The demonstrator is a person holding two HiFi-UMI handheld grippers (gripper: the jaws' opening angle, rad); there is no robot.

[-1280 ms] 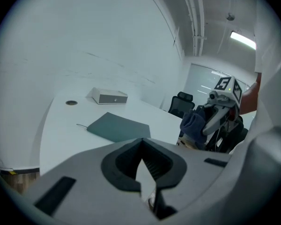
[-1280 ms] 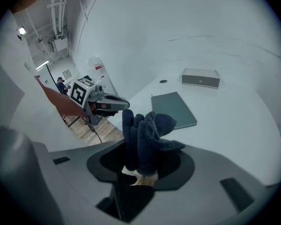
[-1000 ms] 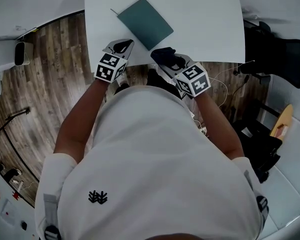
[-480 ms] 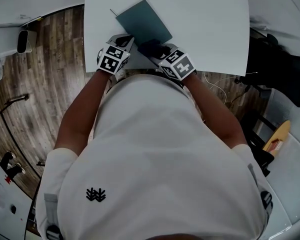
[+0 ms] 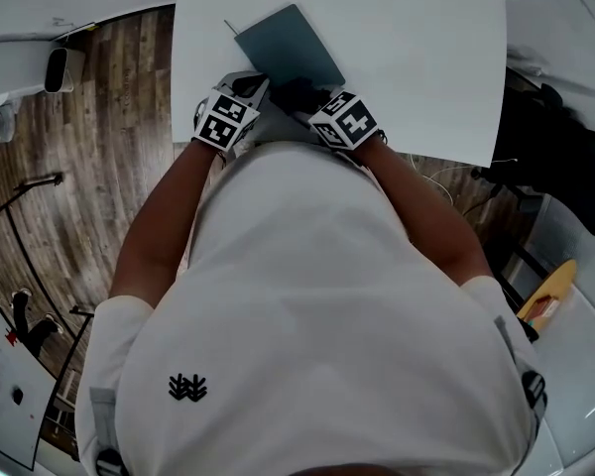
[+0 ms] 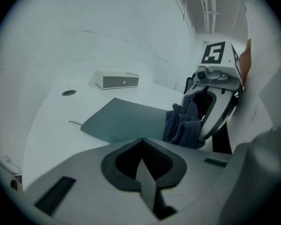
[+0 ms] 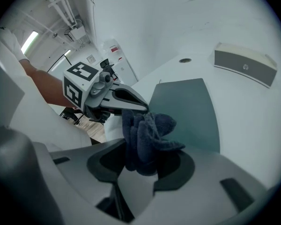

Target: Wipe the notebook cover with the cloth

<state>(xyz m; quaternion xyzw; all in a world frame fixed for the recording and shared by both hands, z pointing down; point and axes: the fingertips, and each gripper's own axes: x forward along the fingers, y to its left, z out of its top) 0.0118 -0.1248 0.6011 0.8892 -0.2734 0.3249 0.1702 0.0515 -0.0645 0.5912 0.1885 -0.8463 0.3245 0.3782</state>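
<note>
Gripping the bunched dark blue cloth [image 7: 147,135], your right tool [image 5: 317,107] is clamped on it at the near corner of the teal notebook [image 5: 288,48], while your left tool [image 5: 246,87] sits just beside that corner, jaws together with nothing between them. The notebook lies flat near the front edge of the white bench [image 5: 426,58], its long axis slanting from near right to far left. A grey box [image 7: 246,64] farther back bears a mark too small to read.
</note>
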